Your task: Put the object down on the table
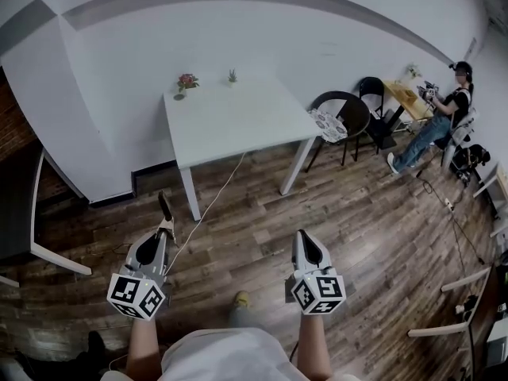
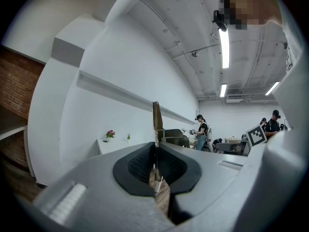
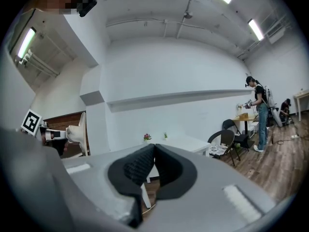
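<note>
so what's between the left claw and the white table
Between left claw, holding a thin flat object, and table: wood floor crossed by a white cable, seen in head view.

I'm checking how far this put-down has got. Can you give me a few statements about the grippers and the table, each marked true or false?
1. The left gripper is shut on a thin flat object. True.
2. The right gripper also holds something. False: its jaws are together with nothing between them.
3. The white table bears a flowering plant and a small green plant near its far edge. True.
4. The thin flat object lies on the white table. False: it is in the left gripper, over the wood floor, short of the table.
</note>
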Available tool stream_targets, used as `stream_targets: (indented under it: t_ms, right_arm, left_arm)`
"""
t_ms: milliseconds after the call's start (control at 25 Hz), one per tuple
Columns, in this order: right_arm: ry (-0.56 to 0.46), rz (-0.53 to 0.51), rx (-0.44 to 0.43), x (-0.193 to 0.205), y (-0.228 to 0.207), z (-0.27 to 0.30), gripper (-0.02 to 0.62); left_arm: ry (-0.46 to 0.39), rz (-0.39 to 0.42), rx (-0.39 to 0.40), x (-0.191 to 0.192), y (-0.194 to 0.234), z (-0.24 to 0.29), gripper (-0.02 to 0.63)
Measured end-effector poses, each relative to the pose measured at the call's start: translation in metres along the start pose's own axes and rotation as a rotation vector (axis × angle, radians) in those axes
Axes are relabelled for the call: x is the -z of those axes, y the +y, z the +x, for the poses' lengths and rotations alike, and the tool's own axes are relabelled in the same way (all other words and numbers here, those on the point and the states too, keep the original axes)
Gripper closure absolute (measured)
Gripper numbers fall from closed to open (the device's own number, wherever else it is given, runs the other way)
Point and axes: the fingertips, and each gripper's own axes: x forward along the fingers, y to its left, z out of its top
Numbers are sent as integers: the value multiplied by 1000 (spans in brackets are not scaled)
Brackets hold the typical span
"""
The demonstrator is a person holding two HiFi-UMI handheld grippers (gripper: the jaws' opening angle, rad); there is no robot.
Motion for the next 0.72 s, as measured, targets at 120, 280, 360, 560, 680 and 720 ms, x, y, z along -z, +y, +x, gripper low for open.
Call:
stream_targets:
  t_ms: [120,280,360,560,680,720]
  right_arm:
    - [-4,1,0,-8,-20,25,592]
    - [9,18,-1,-7,-52,63,592]
    - [18,28,-5,-6,-68,81,592]
    - [16,40,-37,-14,-98,117,592]
    - [8,51,-55,-20,-109,132,592]
    - [5,51,-60,-21,-111,137,592]
  left_arm:
    - [13,1,1,0,-2,34,597]
    - [30,4,-4,5,-1,83,597]
    - [34,8,-10,5,-1,107,597]
    - [34,28,-39,-3,-8,147,597]
    - [34,45,-47,-5,-11,160,597]
    - [34,46,-52,-6,-10,164,597]
